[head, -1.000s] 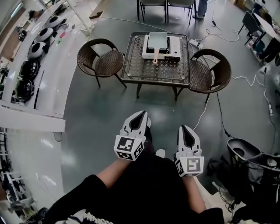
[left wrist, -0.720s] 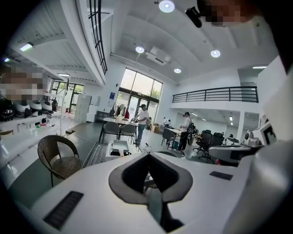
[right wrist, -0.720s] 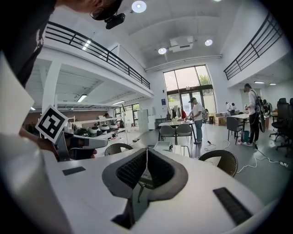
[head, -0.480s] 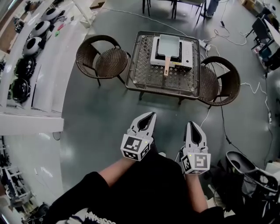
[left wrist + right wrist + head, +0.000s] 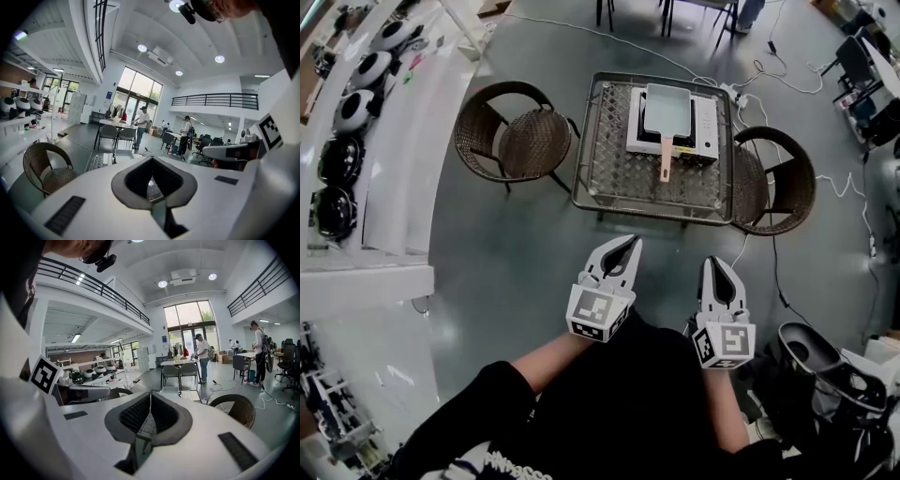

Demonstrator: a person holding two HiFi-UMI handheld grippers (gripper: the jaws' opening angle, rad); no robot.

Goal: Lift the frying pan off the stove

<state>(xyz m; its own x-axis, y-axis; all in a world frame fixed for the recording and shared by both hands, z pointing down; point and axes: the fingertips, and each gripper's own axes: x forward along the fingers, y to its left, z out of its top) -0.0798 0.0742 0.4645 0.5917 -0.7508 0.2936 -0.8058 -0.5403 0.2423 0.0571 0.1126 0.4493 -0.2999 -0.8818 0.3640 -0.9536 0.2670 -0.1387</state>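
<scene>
The frying pan [image 5: 668, 108], a pale rectangular one, is seen resting on the white stove [image 5: 706, 122], its wooden handle [image 5: 666, 161] laid out over the stove's front and pointed toward the near edge of the table [image 5: 609, 164]. The stove is set toward the table's far right corner, and a wicker chair is placed at each side: one chair [image 5: 511, 136] off the left edge, the other chair [image 5: 775, 178] off the right edge. The pan is not touched by anything. Both tools are held low in front of the person, well apart from the table, over bare floor. The left gripper [image 5: 631, 244] is closed on nothing, its jaws brought together with only the table visible beyond them in its own view. The right gripper [image 5: 717, 262] is likewise closed and empty, its pads met along a thin line. The step in hand is judged to be the approach, with no part of the lift begun. For the next move, the table must be reached, one pair of jaws must be spread, and the handle must be lined up between them near its free end before the pan can be raised clear of the stove.
</scene>
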